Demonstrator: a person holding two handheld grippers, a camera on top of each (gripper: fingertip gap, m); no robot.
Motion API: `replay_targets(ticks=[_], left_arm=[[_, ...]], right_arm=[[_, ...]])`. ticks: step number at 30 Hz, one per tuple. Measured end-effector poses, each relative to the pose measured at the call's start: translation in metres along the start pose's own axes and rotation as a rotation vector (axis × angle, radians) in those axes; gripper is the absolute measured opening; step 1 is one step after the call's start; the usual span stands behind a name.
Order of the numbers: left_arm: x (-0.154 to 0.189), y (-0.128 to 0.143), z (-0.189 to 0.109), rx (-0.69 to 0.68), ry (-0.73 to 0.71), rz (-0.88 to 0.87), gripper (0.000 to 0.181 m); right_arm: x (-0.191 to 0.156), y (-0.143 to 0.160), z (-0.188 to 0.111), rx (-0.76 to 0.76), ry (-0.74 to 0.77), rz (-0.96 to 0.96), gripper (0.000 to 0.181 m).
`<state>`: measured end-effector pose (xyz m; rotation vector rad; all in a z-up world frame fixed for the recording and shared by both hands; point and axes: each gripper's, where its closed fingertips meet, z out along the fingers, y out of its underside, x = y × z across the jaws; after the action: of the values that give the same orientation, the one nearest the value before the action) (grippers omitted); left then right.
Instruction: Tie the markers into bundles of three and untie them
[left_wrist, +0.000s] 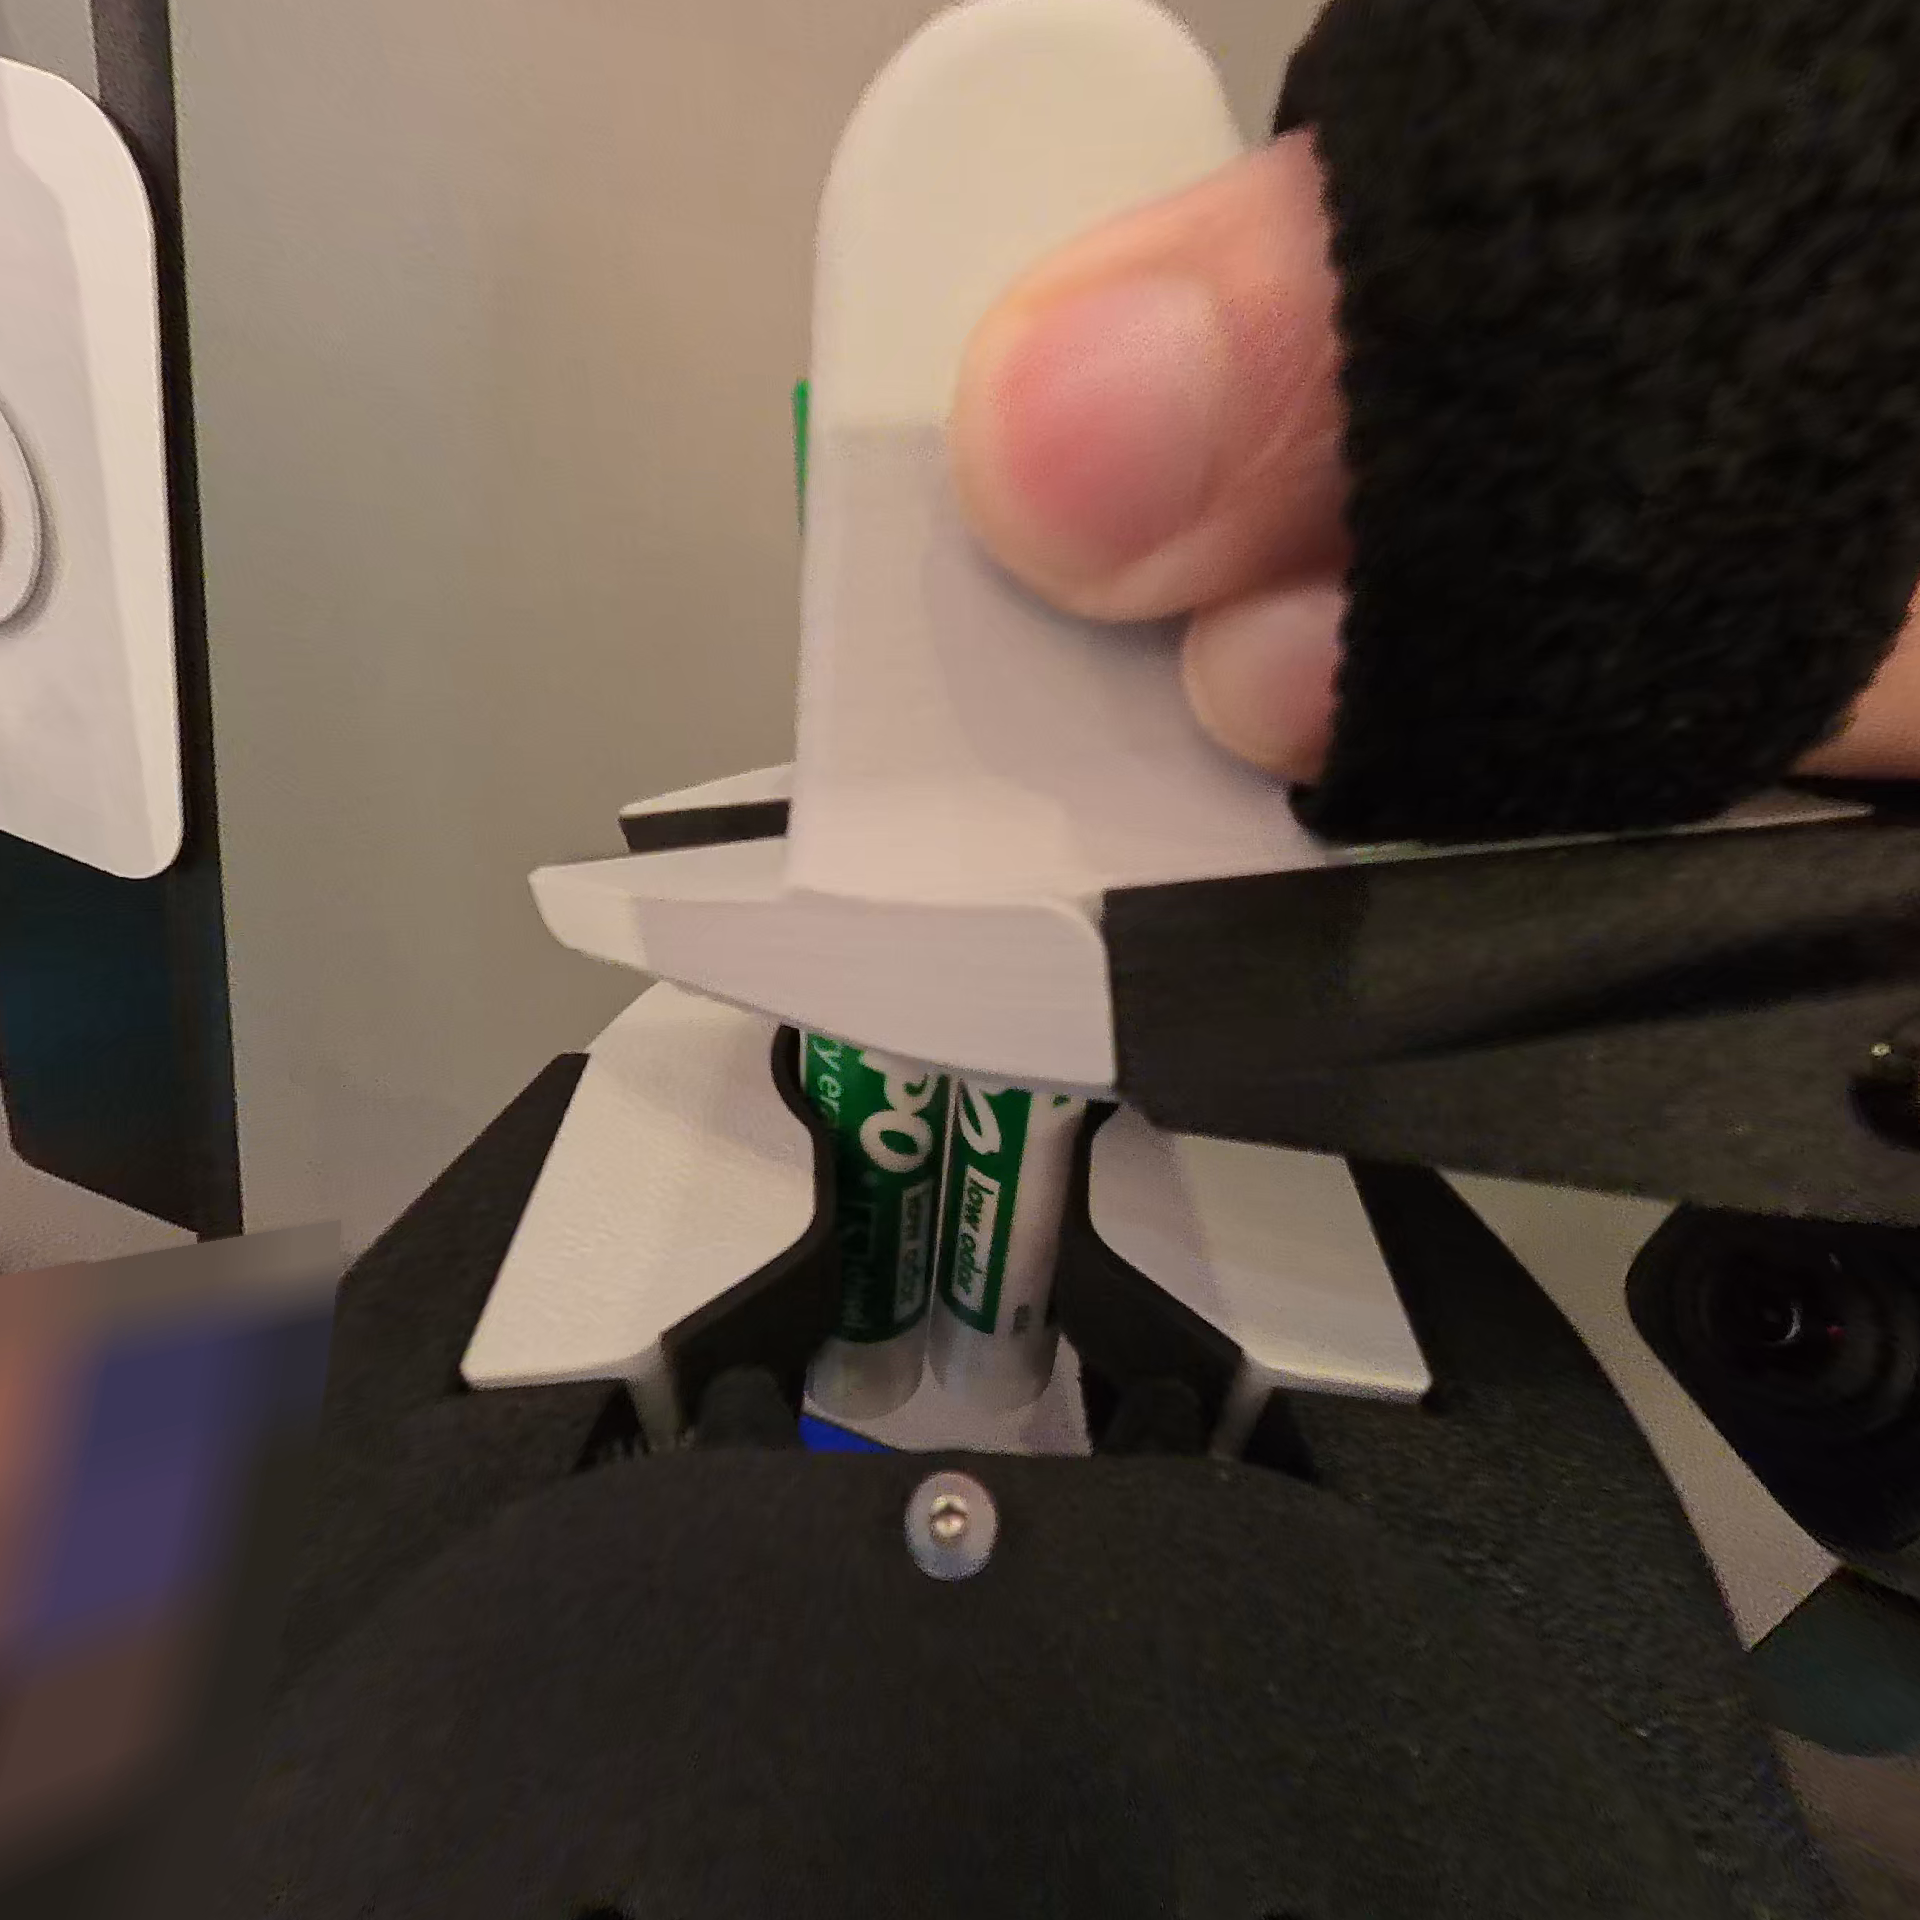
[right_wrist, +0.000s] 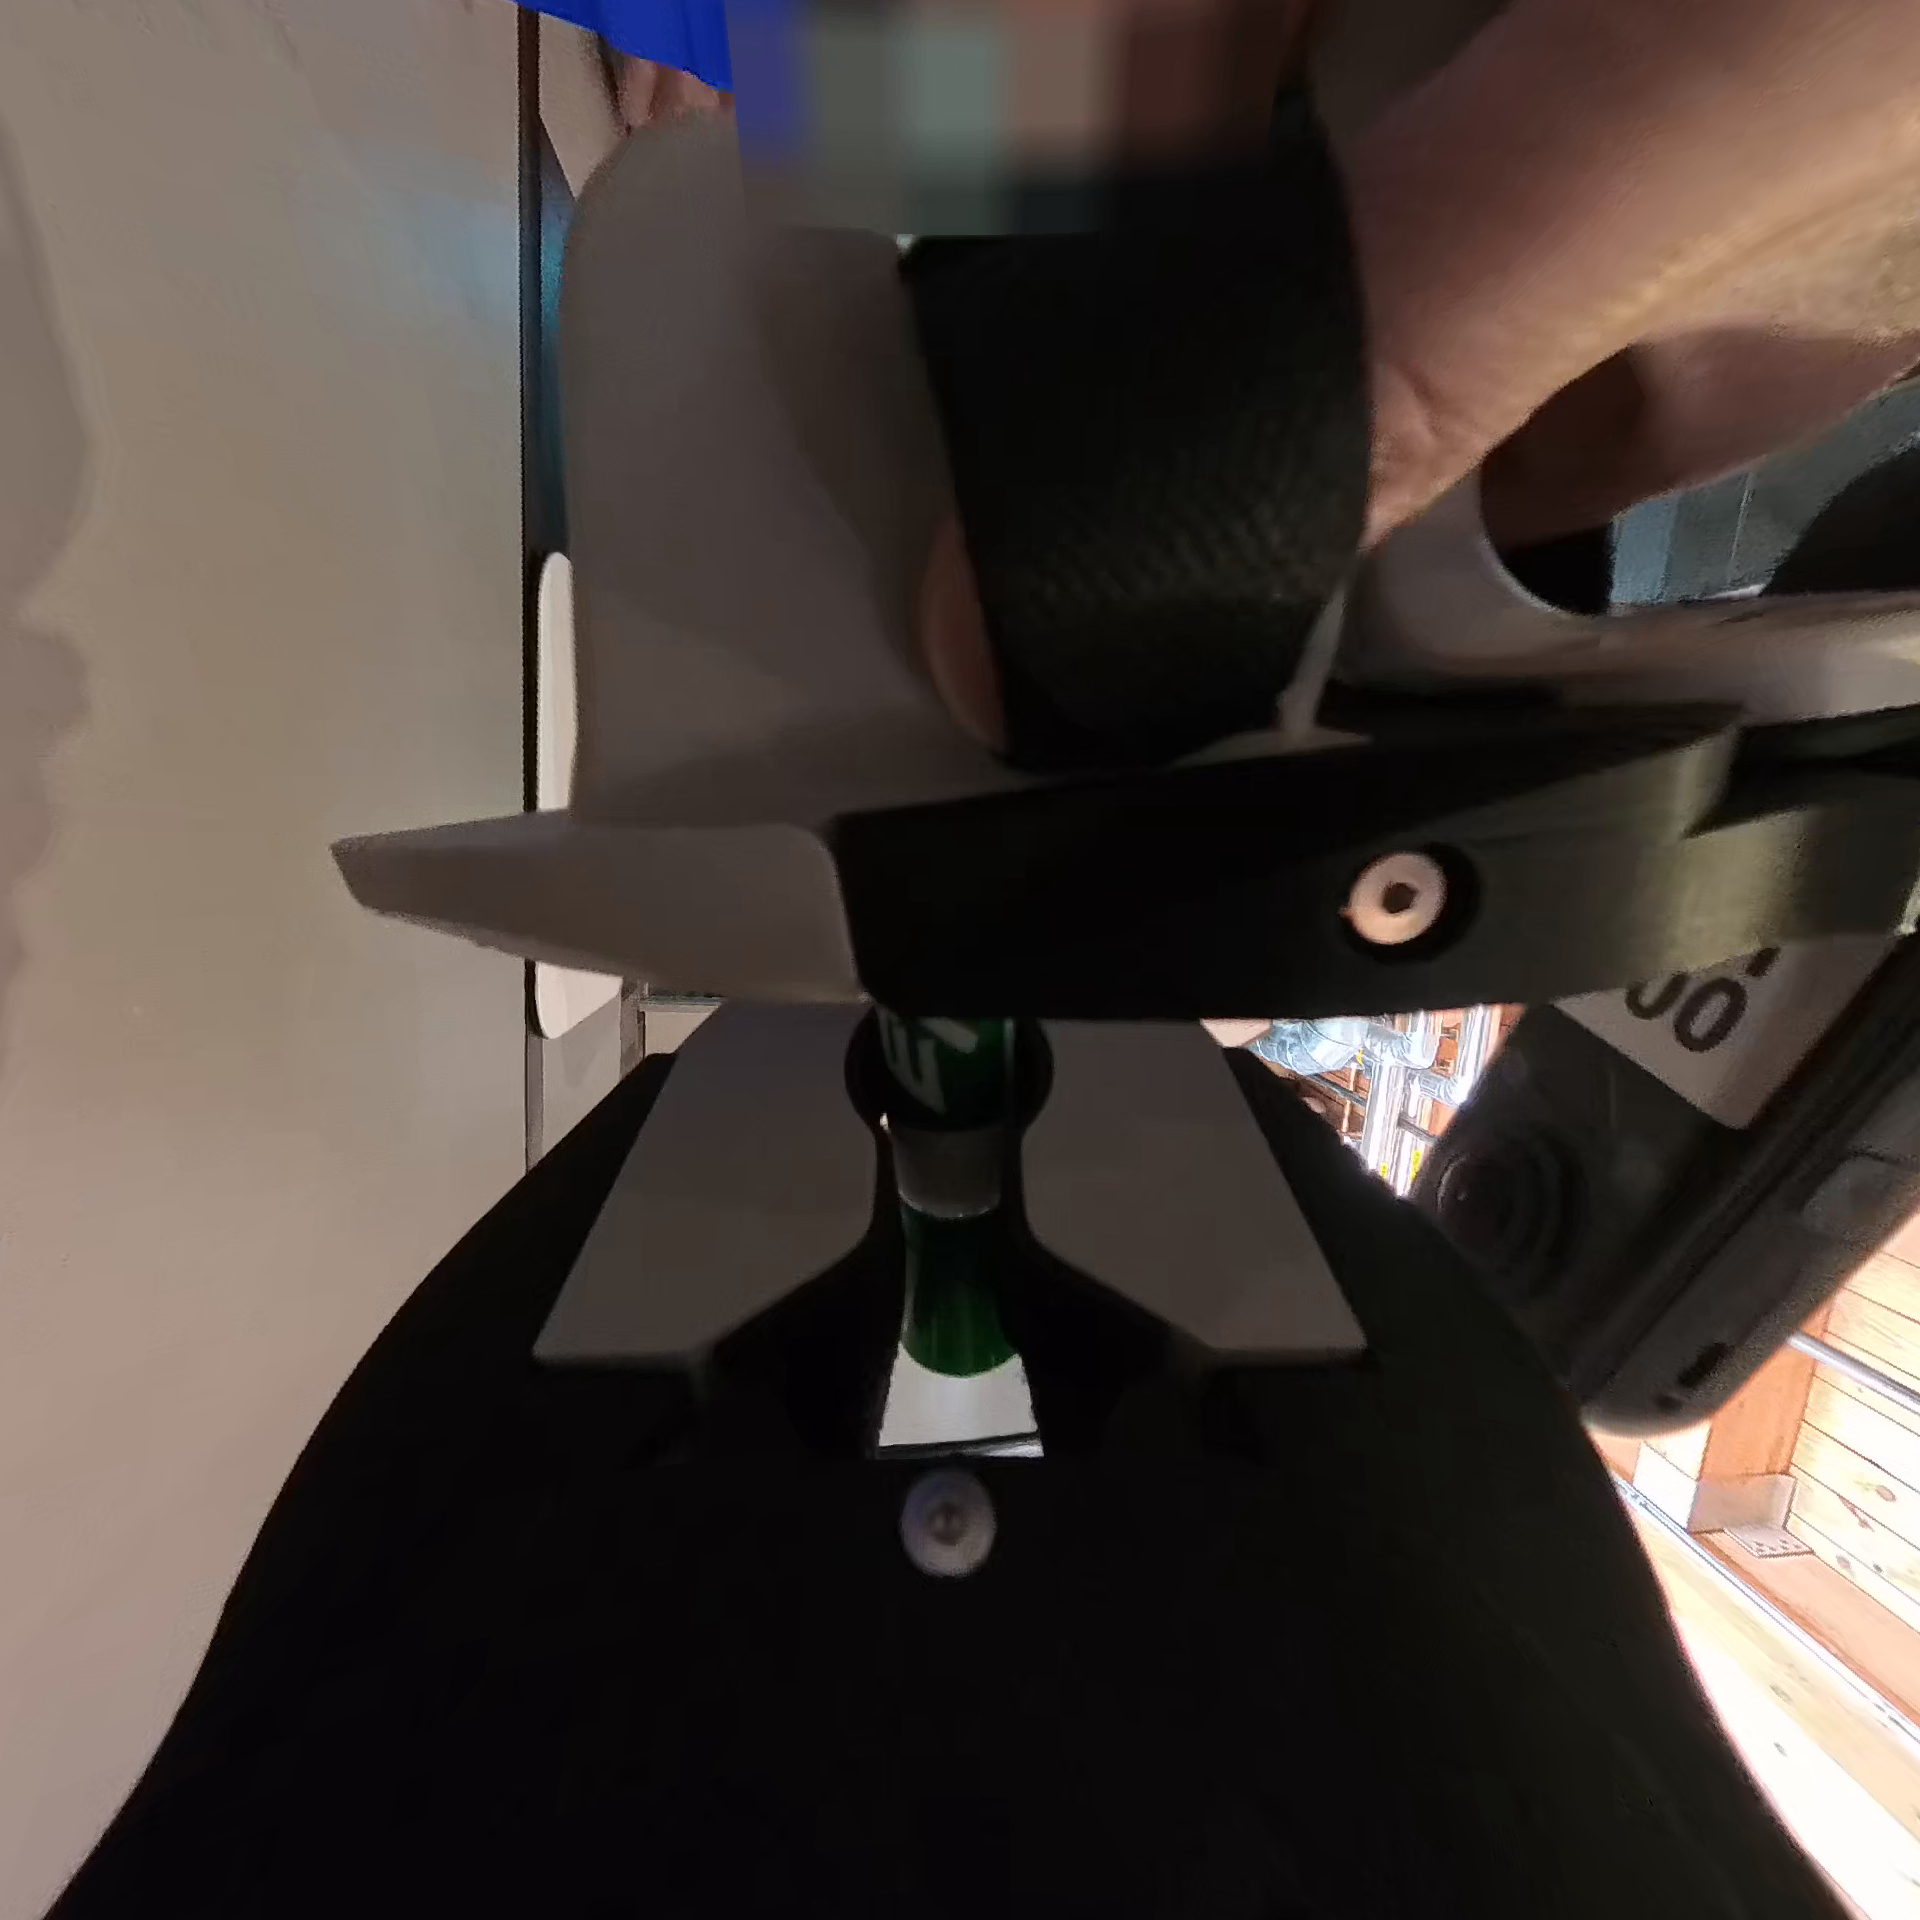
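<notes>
While both grippers are pinching the markers (left_wrist: 935, 1226) from opposite ends, the left gripper (left_wrist: 940, 1195) is clamping two barrels and the right gripper (right_wrist: 951, 1226) a green one. Light, stiff, slick plastic likely; mid-barrel hold seems safest.

Your left gripper (left_wrist: 940, 1226) is blocked ahead by the right gripper (left_wrist: 935, 935), crossing just above the markers (left_wrist: 935, 1226). Left of them, toward the wall (left_wrist: 499, 520), is free.

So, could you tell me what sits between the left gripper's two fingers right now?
In the left wrist view, two green-labelled markers stand side by side between the left gripper's fingers, running up under the right gripper that crosses above.
</notes>
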<state>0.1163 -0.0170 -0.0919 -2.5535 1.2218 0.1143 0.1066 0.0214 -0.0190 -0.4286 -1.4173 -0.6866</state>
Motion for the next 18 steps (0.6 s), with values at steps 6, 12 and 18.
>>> replay_targets(ticks=[6, 12, 18], left_arm=[[-0.0058, 0.0012, 0.0017, -0.034, -0.079, 0.054, 0.043], [-0.0020, 0.0004, 0.0008, -0.022, -0.036, 0.034, 0.045], [0.0006, 0.0024, 0.0031, -0.028, -0.010, 0.000, 0.053]], right_arm=[[-0.0050, 0.0005, 0.0014, 0.001, -0.029, 0.014, 0.016], [-0.0035, 0.0001, 0.0007, 0.007, -0.021, 0.020, 0.016], [-0.0030, -0.0016, 0.0003, 0.003, -0.022, 0.024, 0.015]])
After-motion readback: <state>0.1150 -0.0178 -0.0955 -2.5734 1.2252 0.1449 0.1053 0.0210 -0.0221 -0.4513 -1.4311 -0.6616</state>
